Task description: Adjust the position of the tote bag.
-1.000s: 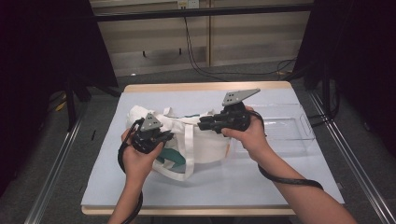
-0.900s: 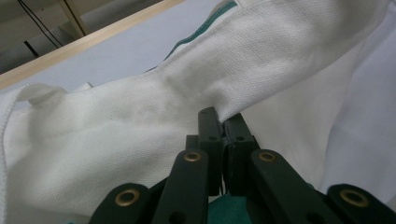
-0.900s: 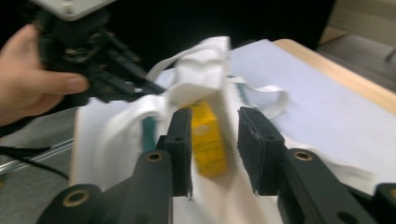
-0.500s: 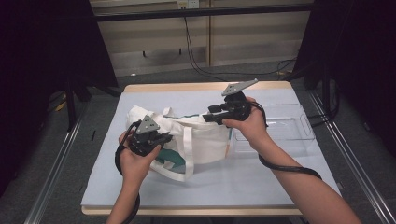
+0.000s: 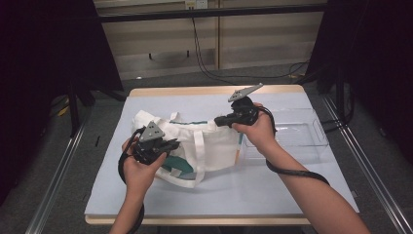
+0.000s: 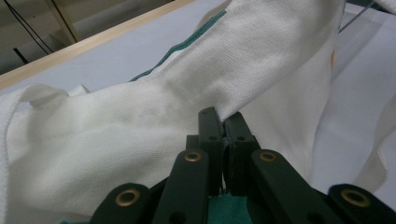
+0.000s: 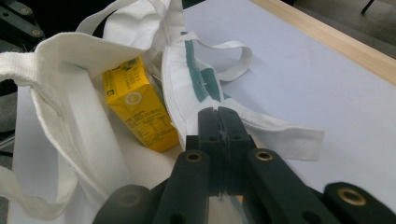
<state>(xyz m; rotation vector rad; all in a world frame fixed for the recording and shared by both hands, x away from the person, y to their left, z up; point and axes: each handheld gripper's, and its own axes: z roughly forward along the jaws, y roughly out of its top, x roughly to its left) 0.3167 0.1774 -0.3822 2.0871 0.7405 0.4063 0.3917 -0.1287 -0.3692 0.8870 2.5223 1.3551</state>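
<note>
The tote bag lies on its side on the surface, stretched between the two claws with its mouth turned toward the right claw, which has just been closing and now stands with its jaws pressed together on the bag's upper rim — the hem with the green band runs straight out ahead of the tips in the right claw's own view. The left claw is likewise fully closed on a fold of the white cloth, at the bag's other end, nearer the person. So the bag's long axis runs from one claw to the other, and the opening gapes just below and to the left of the right claw's tips, where a yellow carton lies inside, slanting away from the jaws, with the lower rim and a handle loop beyond it. A clear tray sits behind the right hand, just beside the bag. By my reading the right claw is the nearer one to the carton, and lifting this rim would widen the mouth for whatever goes in or out.
</note>
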